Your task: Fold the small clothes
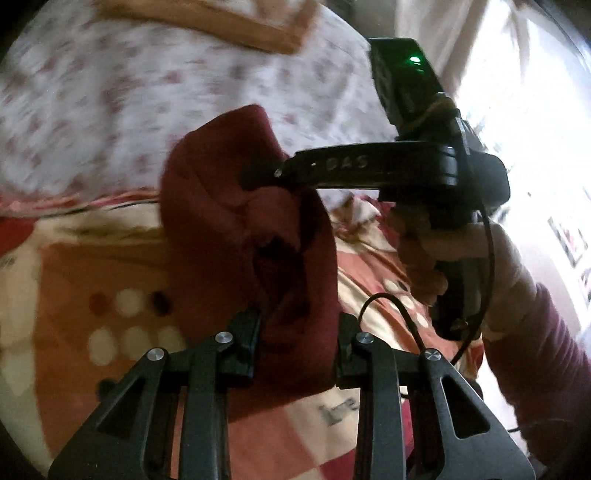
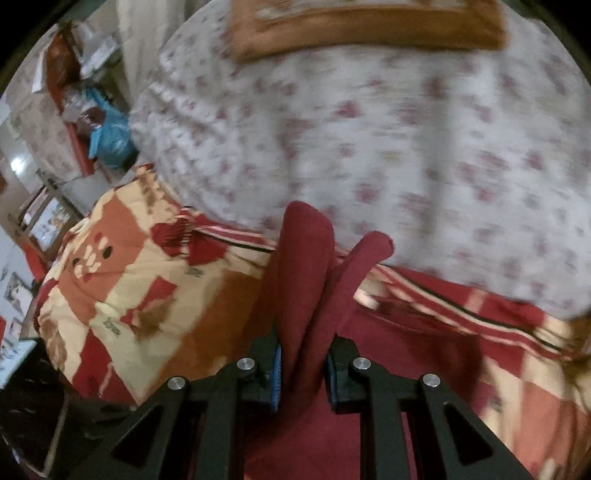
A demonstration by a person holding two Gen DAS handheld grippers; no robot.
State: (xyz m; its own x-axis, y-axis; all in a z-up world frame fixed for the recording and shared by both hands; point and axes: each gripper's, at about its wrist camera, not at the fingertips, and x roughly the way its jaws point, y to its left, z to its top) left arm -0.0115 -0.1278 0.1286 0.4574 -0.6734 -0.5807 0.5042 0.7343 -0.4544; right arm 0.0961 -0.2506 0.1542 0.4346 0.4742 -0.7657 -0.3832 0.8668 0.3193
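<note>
— Cloth first: where does the dark red soft knit garment (image 1: pixel 236 221) sit?

— In the left wrist view it fills the middle of the frame, bunched and hanging in folds, off the bedding. Its lower part runs down between the two black fingers of the left gripper (image 1: pixel 297 347) at the bottom centre, and the pads press on it from both sides, so the gap is narrow and filled with fabric.

— And the other end?

— The right gripper (image 1: pixel 266 173) reaches in from the right of that same frame, its black fingers pinching the upper part of the garment just above centre. A hand (image 1: pixel 454 258) wrapped around its handle shows at the right edge, with a dark red sleeve (image 1: pixel 546 369) below it and a thin black cable (image 1: pixel 406 321) looping near the handle.

— Does the right wrist view agree?

— Yes. There the same garment (image 2: pixel 306 280) stands up in two folded ridges from the bottom centre, and the right gripper (image 2: pixel 303 373) has its blue-lined pads closed narrowly on it.

— What lies underneath?

— A patchwork quilt in red, orange and cream squares (image 2: pixel 147 295) covers the lower left of the right wrist view. Above it, across the upper half of both frames, spreads a white sheet printed with small reddish flowers (image 2: pixel 406 129), blurred. At the top edge rests an orange-brown bordered pillow or cushion (image 2: pixel 369 33); I cannot tell which.

— Anything else?

— A blue plastic bag (image 2: pixel 110 136) sits among clutter at the upper left of the right wrist view.
</note>
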